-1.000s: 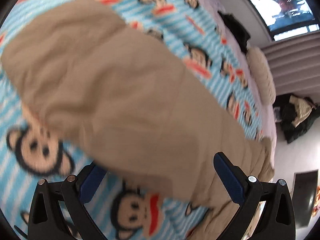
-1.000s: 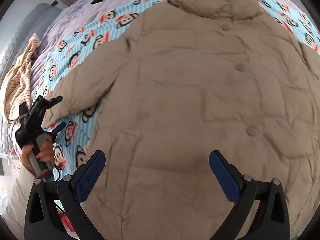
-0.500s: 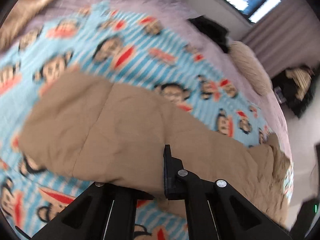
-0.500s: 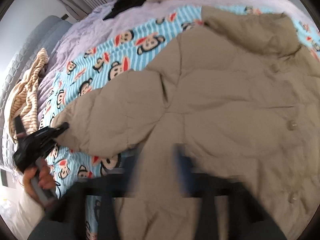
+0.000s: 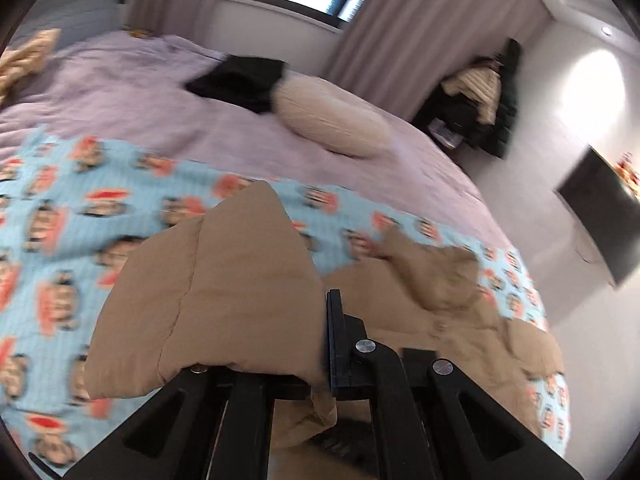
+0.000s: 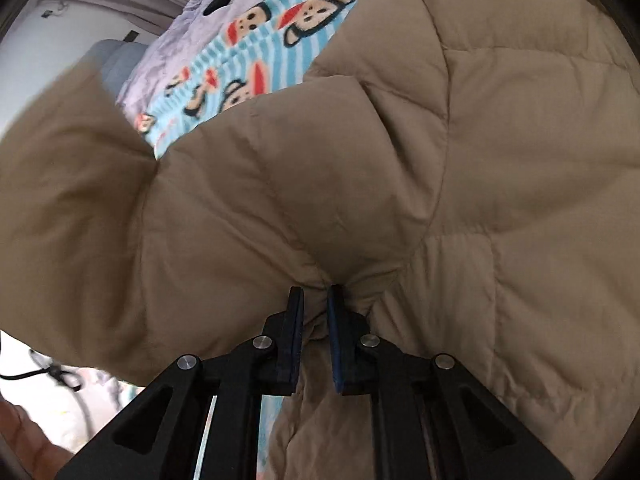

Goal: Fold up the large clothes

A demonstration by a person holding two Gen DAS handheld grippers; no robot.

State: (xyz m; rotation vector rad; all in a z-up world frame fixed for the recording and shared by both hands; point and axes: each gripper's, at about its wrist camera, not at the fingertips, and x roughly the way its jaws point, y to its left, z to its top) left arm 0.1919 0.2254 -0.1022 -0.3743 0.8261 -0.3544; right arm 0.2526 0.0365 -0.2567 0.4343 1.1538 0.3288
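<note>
A large tan puffer jacket (image 6: pixel 480 160) lies spread on a blue monkey-print blanket (image 5: pixel 60 240) on the bed. My left gripper (image 5: pixel 320 352) is shut on the end of the jacket's sleeve (image 5: pixel 224 288) and holds it lifted above the blanket; the sleeve drapes over the left finger and hides it. My right gripper (image 6: pixel 315 312) is shut on a pinch of the jacket fabric near where the sleeve (image 6: pixel 80 208) meets the body. The jacket's collar (image 5: pixel 432 272) shows in the left wrist view.
The bed has a lilac cover (image 5: pixel 160 108) with a beige pillow (image 5: pixel 332 120) and a black garment (image 5: pixel 240 80) on it. A pile of clothes (image 5: pixel 480 100) stands by the curtain. A dark screen (image 5: pixel 600 208) hangs on the right wall.
Both grippers were open above the jacket and have shut on it. The left has raised the sleeve end; the right has dropped onto the jacket and pinched its fabric.
</note>
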